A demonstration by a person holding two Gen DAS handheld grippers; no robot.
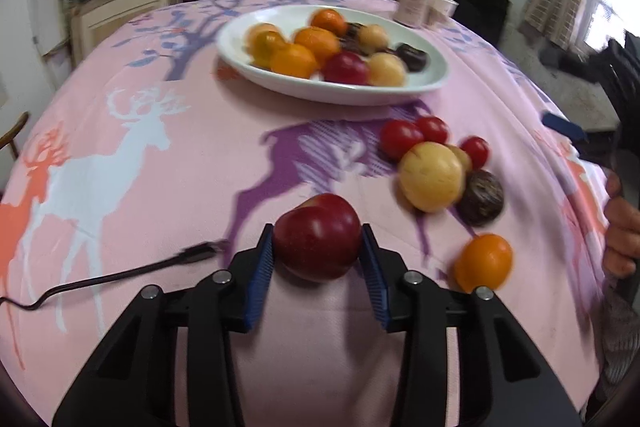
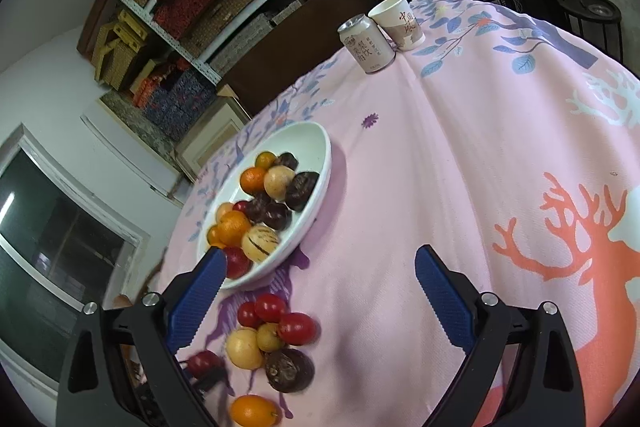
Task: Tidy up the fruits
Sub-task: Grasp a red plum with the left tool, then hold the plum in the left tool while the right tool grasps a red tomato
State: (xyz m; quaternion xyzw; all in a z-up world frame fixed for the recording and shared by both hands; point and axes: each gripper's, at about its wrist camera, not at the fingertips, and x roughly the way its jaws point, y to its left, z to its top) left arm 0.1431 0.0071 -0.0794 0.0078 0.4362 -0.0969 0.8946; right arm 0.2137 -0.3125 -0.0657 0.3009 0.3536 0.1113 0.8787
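Left claw (image 1: 318, 239) clamps a red apple (image 1: 318, 237) between its blue pads, low over the pink cloth (image 1: 160, 211). Ahead of it: white plate (image 1: 434, 75) of fruit. To its right: loose tomatoes (image 1: 400, 138), orange (image 1: 484, 261). Right claw (image 2: 318, 273) spread wide, holding nothing, plate ahead-left.

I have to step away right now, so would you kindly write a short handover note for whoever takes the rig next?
Left gripper: jaws shut on the red apple, low over the pink tablecloth.
Right gripper: jaws open, holding nothing, above the cloth beside the white bowl.
Done: the bowl already holds oranges, pale yellow fruits, dark fruits and a red one.
Left: bowl the apple, probably; then the loose pile: three cherry tomatoes, yellow fruit, dark fruit, orange.
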